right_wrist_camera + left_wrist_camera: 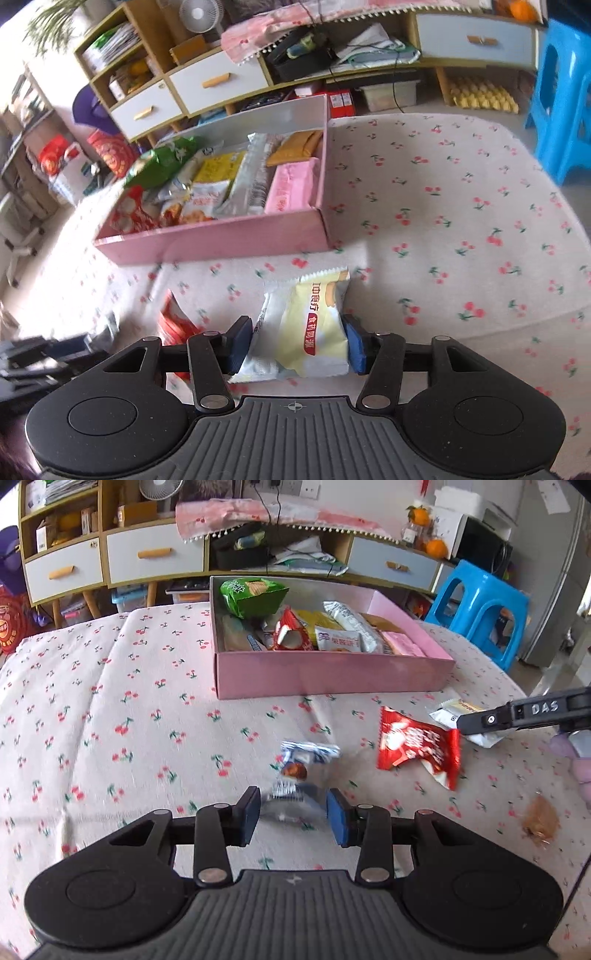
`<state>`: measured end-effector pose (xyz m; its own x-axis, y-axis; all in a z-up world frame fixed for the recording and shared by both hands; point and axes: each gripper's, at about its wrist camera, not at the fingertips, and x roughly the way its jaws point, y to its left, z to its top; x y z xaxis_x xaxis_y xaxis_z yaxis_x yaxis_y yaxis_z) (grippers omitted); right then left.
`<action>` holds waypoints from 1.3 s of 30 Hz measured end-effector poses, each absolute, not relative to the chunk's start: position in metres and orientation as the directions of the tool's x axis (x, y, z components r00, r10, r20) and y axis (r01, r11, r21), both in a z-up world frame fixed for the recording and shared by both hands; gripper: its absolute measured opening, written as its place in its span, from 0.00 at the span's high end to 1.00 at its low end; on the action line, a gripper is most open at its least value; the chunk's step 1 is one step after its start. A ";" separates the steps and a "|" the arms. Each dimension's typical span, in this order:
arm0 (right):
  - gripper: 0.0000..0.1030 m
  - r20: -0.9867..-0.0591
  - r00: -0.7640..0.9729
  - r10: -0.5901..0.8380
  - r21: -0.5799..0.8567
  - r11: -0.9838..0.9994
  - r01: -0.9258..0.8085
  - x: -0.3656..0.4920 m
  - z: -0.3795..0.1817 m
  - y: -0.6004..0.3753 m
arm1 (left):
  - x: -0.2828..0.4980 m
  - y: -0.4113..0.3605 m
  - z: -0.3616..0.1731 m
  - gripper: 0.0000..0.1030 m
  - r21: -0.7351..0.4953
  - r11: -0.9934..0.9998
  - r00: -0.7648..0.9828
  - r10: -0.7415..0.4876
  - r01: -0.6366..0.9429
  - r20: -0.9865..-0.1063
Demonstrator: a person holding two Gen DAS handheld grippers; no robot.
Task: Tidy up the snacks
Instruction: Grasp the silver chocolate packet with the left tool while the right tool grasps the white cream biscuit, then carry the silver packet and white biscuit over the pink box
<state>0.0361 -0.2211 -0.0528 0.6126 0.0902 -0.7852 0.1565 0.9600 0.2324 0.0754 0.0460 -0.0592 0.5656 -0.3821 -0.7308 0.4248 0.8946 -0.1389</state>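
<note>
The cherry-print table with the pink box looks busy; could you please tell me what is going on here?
A person is sorting snacks into the pink cardboard box, already holding several packets. The right tool has its pads at both sides of a pale yellow-and-white packet, apparently gripping it. The left tool is open around a blue-and-white wrapped snack on the cherry-print cloth. A red-and-white packet lies loose nearby.

"DAS" on right tool (466, 726)
</note>
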 end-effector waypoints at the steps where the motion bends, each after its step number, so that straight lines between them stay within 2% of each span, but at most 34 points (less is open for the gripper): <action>1: 0.48 -0.784 0.616 0.080 0.209 0.968 0.140 0.033 -0.054 -0.221 | 0.072 0.046 -0.060 0.56 -0.139 0.891 0.569 -0.389 0.433 -0.725; 3: 0.46 -0.782 0.620 0.067 0.166 0.981 0.104 0.029 -0.056 -0.219 | 0.068 0.045 -0.061 0.44 -0.130 0.880 0.570 -0.401 0.456 -0.717; 6: 0.29 -0.784 0.618 0.057 0.117 0.991 0.057 0.026 -0.056 -0.213 | 0.067 0.043 -0.063 0.40 -0.105 0.873 0.575 -0.400 0.476 -0.713; 9: 0.27 -0.791 0.610 0.052 0.084 0.996 0.025 0.026 -0.057 -0.204 | 0.071 0.039 -0.064 0.37 -0.104 0.879 0.584 -0.392 0.465 -0.711; 14: 0.27 -0.797 0.604 -0.001 -0.002 1.000 -0.002 0.031 -0.062 -0.190 | 0.077 0.033 -0.064 0.39 -0.090 0.892 0.595 -0.369 0.444 -0.714; 20: 0.31 -0.797 0.604 -0.019 -0.008 1.000 0.021 0.036 -0.062 -0.190 | 0.083 0.030 -0.061 0.56 -0.073 0.916 0.608 -0.320 0.395 -0.726; 22: 0.45 -0.795 0.606 -0.031 -0.018 0.999 0.028 0.037 -0.061 -0.190 | 0.084 0.031 -0.060 0.63 -0.079 0.923 0.607 -0.310 0.376 -0.732; 23: 0.48 -0.795 0.606 -0.033 -0.016 0.999 0.032 0.037 -0.060 -0.190 | 0.085 0.032 -0.059 0.71 -0.086 0.926 0.605 -0.308 0.368 -0.734; 25: 0.49 -0.803 0.595 -0.033 -0.007 0.999 0.046 0.040 -0.058 -0.191 | 0.087 0.035 -0.058 0.73 -0.101 0.930 0.599 -0.309 0.354 -0.739; 26: 0.49 -0.806 0.590 -0.035 -0.004 0.999 0.054 0.041 -0.058 -0.192 | 0.087 0.036 -0.057 0.78 -0.111 0.931 0.597 -0.311 0.348 -0.740; 30: 0.52 -0.820 0.571 -0.033 0.023 0.996 0.090 0.045 -0.054 -0.194 | 0.091 0.041 -0.055 0.81 -0.154 0.934 0.579 -0.323 0.322 -0.749; 39: 0.52 -0.816 0.573 0.080 0.204 0.966 0.156 0.051 -0.036 -0.208 | 0.099 0.043 -0.040 0.81 -0.227 0.930 0.578 -0.359 0.291 -0.733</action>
